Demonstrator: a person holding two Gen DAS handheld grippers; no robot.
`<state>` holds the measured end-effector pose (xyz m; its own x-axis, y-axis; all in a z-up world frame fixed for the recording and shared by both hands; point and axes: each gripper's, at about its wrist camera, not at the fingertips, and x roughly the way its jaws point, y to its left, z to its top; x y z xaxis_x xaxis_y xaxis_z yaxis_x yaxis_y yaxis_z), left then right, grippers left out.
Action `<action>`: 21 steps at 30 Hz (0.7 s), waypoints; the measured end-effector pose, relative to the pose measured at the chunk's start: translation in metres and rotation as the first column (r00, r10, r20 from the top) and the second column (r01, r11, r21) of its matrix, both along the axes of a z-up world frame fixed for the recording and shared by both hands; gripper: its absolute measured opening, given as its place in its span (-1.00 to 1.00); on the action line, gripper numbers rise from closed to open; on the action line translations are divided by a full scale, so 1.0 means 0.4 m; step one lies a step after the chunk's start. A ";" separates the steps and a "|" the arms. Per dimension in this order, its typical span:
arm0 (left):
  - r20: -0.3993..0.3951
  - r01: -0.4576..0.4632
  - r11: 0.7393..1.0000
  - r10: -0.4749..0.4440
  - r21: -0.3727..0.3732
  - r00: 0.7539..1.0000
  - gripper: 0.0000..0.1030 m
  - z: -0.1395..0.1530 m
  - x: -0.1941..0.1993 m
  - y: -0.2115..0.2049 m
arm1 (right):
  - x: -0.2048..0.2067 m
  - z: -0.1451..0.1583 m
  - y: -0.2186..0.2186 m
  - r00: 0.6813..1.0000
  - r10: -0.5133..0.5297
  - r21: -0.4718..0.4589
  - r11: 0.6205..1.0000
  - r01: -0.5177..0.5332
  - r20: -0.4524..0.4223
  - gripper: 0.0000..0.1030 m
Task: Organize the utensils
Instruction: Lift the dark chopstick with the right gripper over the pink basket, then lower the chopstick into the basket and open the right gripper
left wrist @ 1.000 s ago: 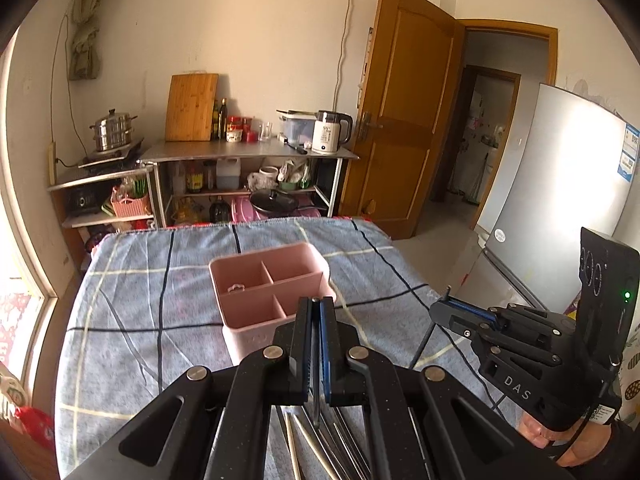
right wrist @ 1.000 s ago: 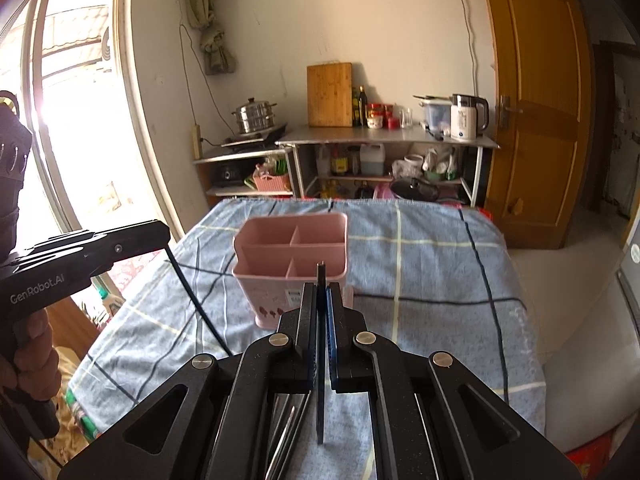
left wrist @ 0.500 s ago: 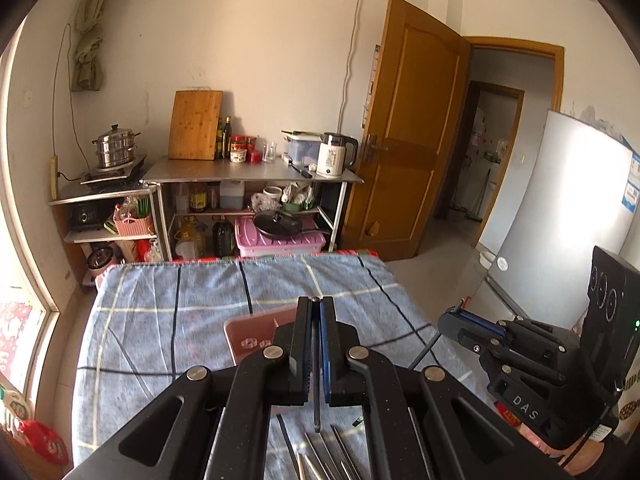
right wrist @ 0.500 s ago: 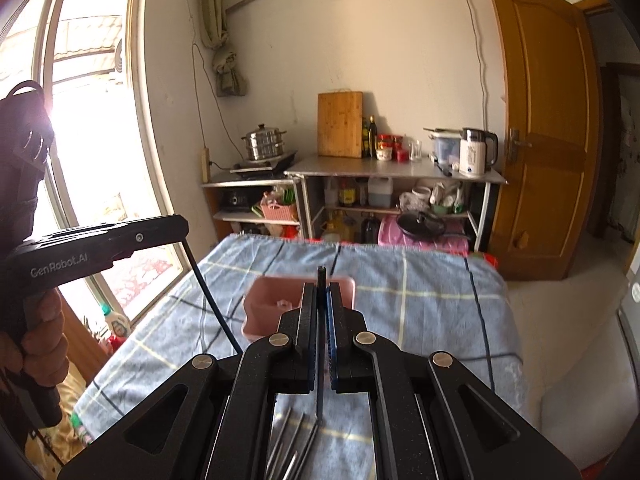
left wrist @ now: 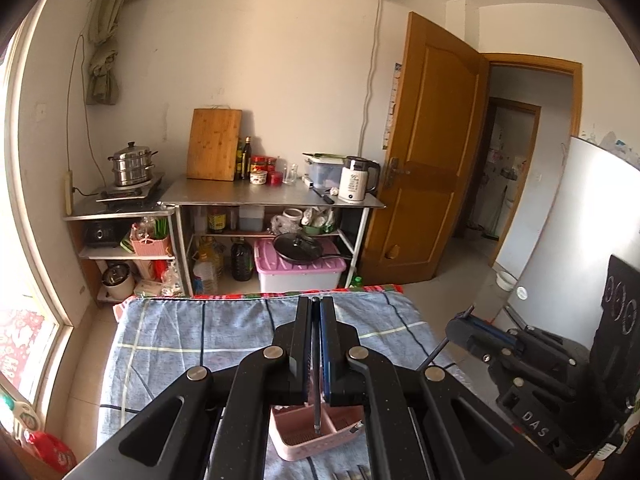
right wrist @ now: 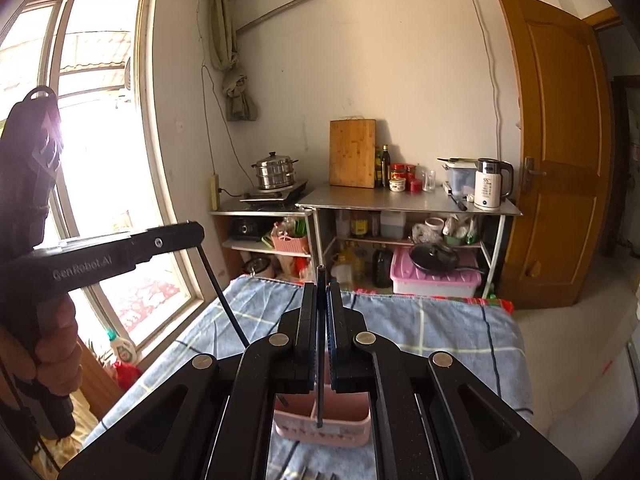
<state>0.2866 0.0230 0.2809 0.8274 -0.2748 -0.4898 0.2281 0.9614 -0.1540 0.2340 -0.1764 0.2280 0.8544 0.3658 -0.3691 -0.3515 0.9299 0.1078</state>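
My left gripper (left wrist: 315,308) is shut on a thin dark chopstick (left wrist: 317,392) that hangs down over the pink divided utensil holder (left wrist: 304,440). My right gripper (right wrist: 321,292) is shut on another dark chopstick (right wrist: 319,396), its lower end over the same pink holder (right wrist: 324,432). The right gripper also shows at the right of the left wrist view (left wrist: 466,322); the left gripper shows at the left of the right wrist view (right wrist: 192,234) with its chopstick slanting down. A few utensils (left wrist: 356,474) lie on the cloth near the bottom edge.
The holder stands on a table with a blue checked cloth (left wrist: 200,332). Beyond it is a steel shelf unit (left wrist: 272,200) with a kettle, cutting board and pot. A wooden door (left wrist: 432,152) is at right, a window (right wrist: 92,120) at left.
Both grippers have risen and tilted up, each carrying its chopstick. The pink holder has dropped low in both views, and the chopstick ends now hang over it.
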 end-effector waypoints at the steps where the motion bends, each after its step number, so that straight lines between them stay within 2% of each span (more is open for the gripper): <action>1: -0.007 -0.004 1.000 0.004 0.000 1.000 -0.93 -0.009 0.011 0.004 | 0.008 -0.002 0.004 1.000 0.001 0.003 1.000 -0.001 -0.002 -0.92; 12: -0.123 -0.021 1.000 0.022 0.006 0.992 -0.93 -0.177 0.099 0.035 | 0.106 -0.095 0.055 0.996 0.022 -0.005 1.000 -0.022 -0.087 -0.92; 21: -0.164 -0.020 1.000 0.022 0.012 0.986 -0.93 -0.268 0.119 0.044 | 0.156 -0.199 0.070 0.981 0.038 -0.021 0.999 -0.043 -0.192 -0.92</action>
<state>0.3341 0.0405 0.1735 0.7413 -0.2523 -0.6220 0.1803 0.9674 -0.1776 0.2965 -0.1482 0.1486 0.7518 0.3872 -0.5338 -0.3643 0.9186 0.1532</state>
